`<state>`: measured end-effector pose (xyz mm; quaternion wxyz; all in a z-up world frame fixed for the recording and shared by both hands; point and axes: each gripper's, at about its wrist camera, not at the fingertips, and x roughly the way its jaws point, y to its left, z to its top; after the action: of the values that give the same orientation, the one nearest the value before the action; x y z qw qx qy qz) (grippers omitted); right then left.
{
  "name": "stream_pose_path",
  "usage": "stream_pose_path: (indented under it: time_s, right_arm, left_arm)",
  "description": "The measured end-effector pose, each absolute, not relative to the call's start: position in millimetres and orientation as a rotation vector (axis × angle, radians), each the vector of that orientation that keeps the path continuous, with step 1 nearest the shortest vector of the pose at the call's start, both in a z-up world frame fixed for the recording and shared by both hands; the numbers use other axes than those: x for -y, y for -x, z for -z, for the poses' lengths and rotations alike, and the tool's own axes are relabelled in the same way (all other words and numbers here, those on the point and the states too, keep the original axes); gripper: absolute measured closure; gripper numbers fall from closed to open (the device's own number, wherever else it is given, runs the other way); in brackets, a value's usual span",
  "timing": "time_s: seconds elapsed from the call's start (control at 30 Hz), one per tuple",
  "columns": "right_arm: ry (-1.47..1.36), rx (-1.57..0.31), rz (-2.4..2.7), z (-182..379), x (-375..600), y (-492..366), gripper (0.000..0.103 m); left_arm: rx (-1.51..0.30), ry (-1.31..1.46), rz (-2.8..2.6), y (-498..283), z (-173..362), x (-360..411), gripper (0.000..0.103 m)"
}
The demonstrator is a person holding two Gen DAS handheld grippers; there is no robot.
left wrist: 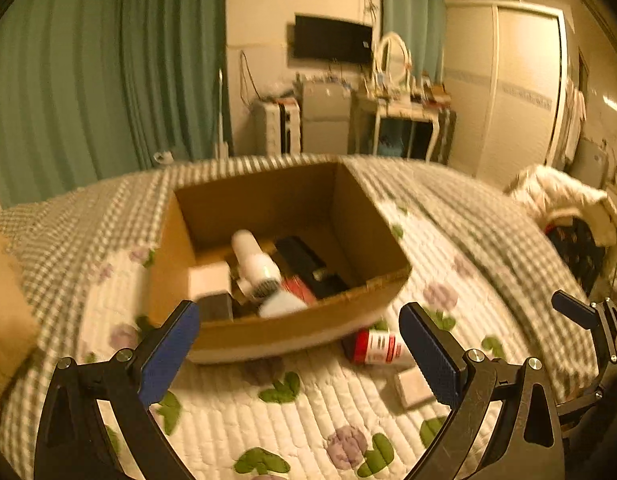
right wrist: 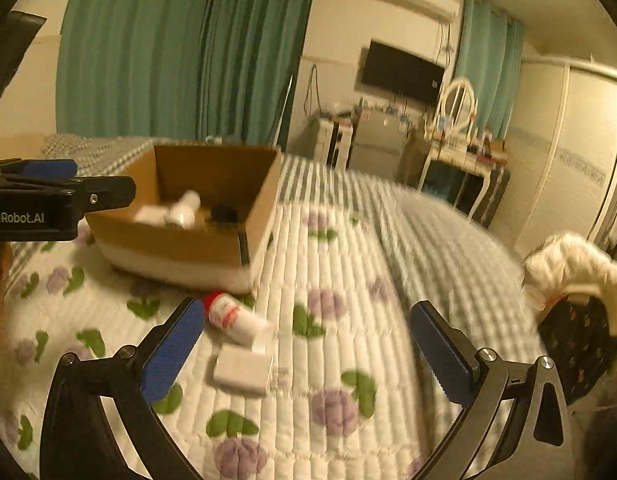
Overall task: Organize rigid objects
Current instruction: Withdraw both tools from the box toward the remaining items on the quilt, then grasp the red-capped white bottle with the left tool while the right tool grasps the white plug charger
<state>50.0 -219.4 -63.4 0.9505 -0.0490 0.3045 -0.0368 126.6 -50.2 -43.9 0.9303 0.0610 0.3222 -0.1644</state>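
Your left gripper (left wrist: 298,350) hangs over the bed (left wrist: 316,408) with its jaws spread wide and nothing between them, aimed at the near wall of the cardboard box (left wrist: 372,236). Inside the box lie a white hair dryer (left wrist: 254,264), a small white box (left wrist: 209,280) on its left, and dark items to the right that are too blurred to name. Your right gripper (right wrist: 308,352) is also released and empty, hovering above the quilt. Between its jaws in the right wrist view lie a white bottle with a red cap (right wrist: 232,316), on its side just beside the box's near right corner, and a flat white packet (right wrist: 242,370) nearer to you. Both rest on the quilt, outside the box.
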Motion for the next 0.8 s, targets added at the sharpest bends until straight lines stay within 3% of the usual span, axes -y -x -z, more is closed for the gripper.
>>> stream_pose_path:
  time_s: [0.43,0.63,0.67,0.8]
  right_arm:
    - [0.081,-0.801,-0.019,147.1,200.8,-93.2,0.001]
    - [0.076,-0.853,-0.035,169.2,202.0,-101.9,0.021]
    - [0.069,-0.85,-0.039,169.4,203.6,-101.7,0.03]
    - [0.058,-0.846,-0.031,168.6,213.1,-96.4,0.031]
  left_arm:
    - [-0.848,-0.178,0.519,-150.2,116.5,92.1,0.002]
    - [-0.909,-0.147,0.573,-162.4,133.6,104.0,0.002]
    - [-0.915,-0.146,0.578,-164.0,134.9,105.6,0.002]
    - [-0.938,-0.137,0.619,-167.1,138.0,116.1,0.002]
